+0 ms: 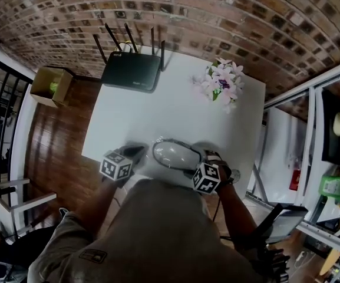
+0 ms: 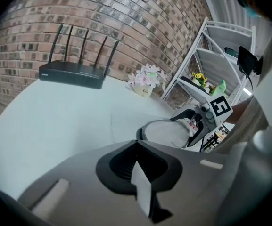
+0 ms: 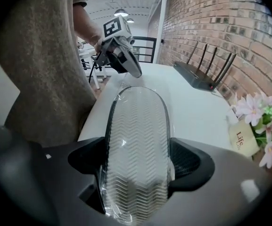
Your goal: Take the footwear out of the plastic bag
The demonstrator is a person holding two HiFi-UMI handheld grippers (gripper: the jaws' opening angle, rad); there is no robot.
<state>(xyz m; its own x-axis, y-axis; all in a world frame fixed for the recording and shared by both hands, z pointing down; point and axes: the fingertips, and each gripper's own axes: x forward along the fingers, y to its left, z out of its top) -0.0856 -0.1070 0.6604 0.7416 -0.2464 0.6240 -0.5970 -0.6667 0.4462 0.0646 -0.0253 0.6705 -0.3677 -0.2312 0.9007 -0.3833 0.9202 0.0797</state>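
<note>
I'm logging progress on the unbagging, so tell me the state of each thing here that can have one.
right gripper: shut on the shoe through the plastic bag.
left gripper: shut, holding nothing.
shoe: inside the bag, sole toward the right gripper's camera.
plastic bag: wrapped round the shoe, not removed.
router: flat on the table, antennas raised.
flowers: upright in their pot.

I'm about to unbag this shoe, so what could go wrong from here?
The right tool clamps the footwear through the plastic bag; slick film may let it slip. It is near the table edge and could fall. The left tool is shut, apart from the bag; it must open first.
</note>
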